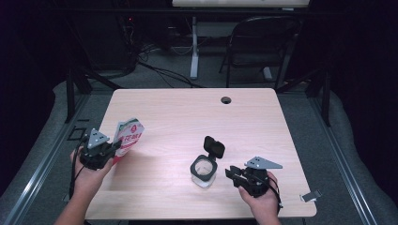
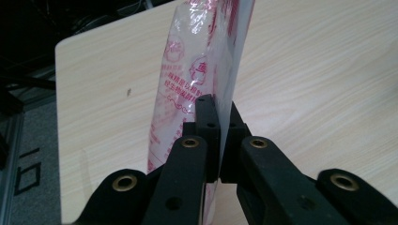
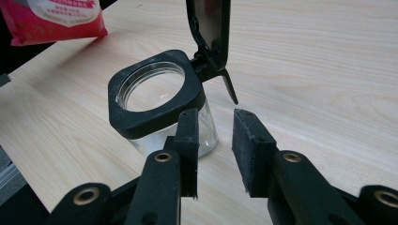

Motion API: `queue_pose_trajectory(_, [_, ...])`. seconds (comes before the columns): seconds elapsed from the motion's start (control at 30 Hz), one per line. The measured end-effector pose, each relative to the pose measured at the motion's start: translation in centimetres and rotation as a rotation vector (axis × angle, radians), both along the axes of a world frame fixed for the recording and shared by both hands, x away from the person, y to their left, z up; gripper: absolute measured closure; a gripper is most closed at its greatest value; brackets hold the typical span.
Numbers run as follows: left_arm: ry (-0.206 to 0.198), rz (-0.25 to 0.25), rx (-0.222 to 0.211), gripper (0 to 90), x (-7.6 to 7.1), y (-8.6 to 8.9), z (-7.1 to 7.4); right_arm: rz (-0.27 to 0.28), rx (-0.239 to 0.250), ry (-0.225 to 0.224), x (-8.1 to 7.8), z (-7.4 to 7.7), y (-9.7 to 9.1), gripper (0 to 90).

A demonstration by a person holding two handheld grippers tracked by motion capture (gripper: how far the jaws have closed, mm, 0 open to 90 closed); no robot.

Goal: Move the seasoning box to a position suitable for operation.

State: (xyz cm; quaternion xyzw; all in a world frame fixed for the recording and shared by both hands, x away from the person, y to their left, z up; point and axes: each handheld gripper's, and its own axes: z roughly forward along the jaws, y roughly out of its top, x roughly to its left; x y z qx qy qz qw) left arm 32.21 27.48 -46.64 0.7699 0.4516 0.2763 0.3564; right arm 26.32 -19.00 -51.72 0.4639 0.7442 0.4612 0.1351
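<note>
Right gripper (image 1: 233, 174) sits nearest, low at the near edge of the table (image 1: 244, 117), jaws apart with nothing between them, just beside the glass jar (image 1: 203, 171) on its right. Jar stands upright, hinged black lid (image 1: 214, 146) flipped open and standing up behind the mouth. Looking down the right gripper view, the jar (image 3: 159, 108) looks empty, clear glass to the bottom, nothing poured yet.

Left gripper (image 1: 112, 149), well left of the jar, is clamped on the lower edge of a red-and-white pouch (image 1: 127, 139), which is lifted off the table and tilted. Left gripper view has the jaws pressed together on the pouch (image 2: 197, 75). Can't tell if the pouch top is torn open.

Progress: early. Jar opened, pouch picked up. Left, by my read: carry pouch over the jar, tip contents in, close lid. Right gripper probably needs to steady the jar first.
</note>
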Motion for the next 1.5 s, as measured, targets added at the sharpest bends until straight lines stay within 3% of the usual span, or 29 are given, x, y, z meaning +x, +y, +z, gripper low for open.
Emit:
queue_pose_trajectory(0.2, [-0.027, -0.015, -0.044, 90.0, -0.2, 0.3, 2.2, -0.002, -0.002, -0.004, -0.1, 0.1, -0.1, 71.9])
queue_pose_trajectory(0.4, [-0.047, -0.074, -0.042, 90.0, -0.6, -1.1, 3.2, -0.002, -0.006, -0.007, 0.0, 0.2, -0.2, 71.9])
queue_pose_trajectory(0.73, [-0.047, -0.132, -0.053, 90.0, -0.1, -3.7, 3.4, -0.005, 0.000, -0.010, -0.1, 0.2, -0.3, 71.9])
queue_pose_trajectory(1.17, [-0.035, -0.250, -0.069, 90.0, 0.1, -8.2, 3.5, -0.010, 0.000, -0.011, -0.1, 0.3, -0.6, 71.8])
queue_pose_trajectory(1.33, [-0.029, -0.285, -0.083, 90.0, 0.0, -9.6, 3.4, -0.015, 0.003, -0.007, 0.0, 0.2, -0.8, 71.8])
queue_pose_trajectory(1.5, [-0.034, -0.304, -0.123, 90.0, -0.1, -10.4, 3.0, -0.018, 0.001, -0.009, 0.0, 0.2, -0.8, 71.8])
